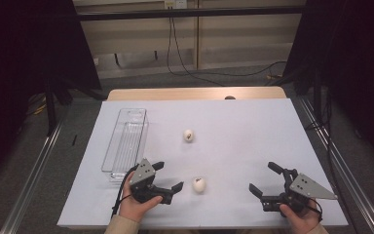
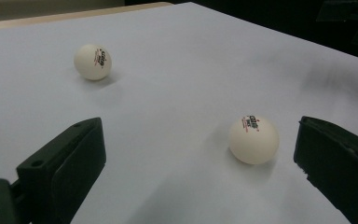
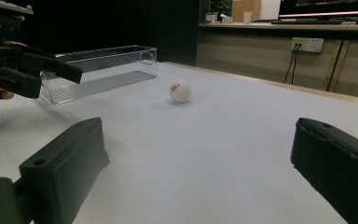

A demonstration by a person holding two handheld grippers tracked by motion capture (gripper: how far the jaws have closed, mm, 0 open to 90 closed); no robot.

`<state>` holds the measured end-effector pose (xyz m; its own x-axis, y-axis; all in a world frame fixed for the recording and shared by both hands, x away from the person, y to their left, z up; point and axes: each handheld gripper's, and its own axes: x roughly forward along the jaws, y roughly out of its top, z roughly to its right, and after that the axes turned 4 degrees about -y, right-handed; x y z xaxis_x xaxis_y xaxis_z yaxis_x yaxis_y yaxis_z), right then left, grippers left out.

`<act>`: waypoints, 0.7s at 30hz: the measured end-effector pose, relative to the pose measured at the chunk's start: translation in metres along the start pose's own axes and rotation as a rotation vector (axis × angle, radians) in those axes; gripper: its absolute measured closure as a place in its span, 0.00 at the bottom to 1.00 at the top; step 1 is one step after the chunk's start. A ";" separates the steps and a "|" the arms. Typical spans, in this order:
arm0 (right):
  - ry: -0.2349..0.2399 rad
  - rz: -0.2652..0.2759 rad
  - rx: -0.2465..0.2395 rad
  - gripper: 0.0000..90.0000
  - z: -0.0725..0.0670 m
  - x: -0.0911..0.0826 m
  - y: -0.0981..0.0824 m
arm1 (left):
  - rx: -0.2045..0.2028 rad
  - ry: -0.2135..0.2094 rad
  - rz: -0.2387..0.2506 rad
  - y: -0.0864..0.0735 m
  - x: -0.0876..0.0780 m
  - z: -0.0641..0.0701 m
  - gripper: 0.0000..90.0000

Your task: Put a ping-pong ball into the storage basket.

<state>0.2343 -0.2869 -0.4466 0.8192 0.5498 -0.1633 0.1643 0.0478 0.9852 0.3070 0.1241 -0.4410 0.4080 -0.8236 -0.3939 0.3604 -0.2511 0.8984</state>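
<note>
Two white balls on the table (image 1: 243, 126) — near ball (image 1: 199, 184) just beside the left gripper (image 1: 169, 177), far ball (image 1: 189, 135) mid-table. One clear tray (image 1: 126, 141) at left. Left gripper and right gripper (image 1: 264, 179) — jaws wide open, holding nothing.

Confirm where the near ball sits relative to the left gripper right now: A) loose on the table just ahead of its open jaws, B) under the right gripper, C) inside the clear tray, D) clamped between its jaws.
A: the near ball rests on the white table just ahead of the open left gripper, touching neither jaw.
</note>
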 end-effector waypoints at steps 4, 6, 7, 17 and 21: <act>0.001 0.001 0.002 0.03 0.000 0.000 0.000 | -0.001 -0.002 -0.007 0.000 0.002 0.001 0.02; 0.000 0.000 -0.001 0.03 0.000 0.000 0.000 | 0.000 -0.003 -0.008 0.000 0.002 0.001 0.02; 0.000 0.000 -0.001 0.03 0.000 0.000 0.000 | 0.001 -0.001 -0.009 0.000 0.003 0.001 0.02; 0.001 0.002 0.001 0.03 0.000 0.000 0.000 | 0.001 -0.006 -0.031 0.000 0.005 0.002 0.02; -0.001 0.003 0.003 0.03 0.001 0.000 0.000 | 0.007 -0.006 -0.038 -0.001 0.005 0.002 0.02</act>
<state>0.2346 -0.2873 -0.4463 0.8200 0.5495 -0.1602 0.1634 0.0436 0.9856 0.3073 0.1190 -0.4431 0.3885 -0.8166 -0.4269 0.3698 -0.2862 0.8839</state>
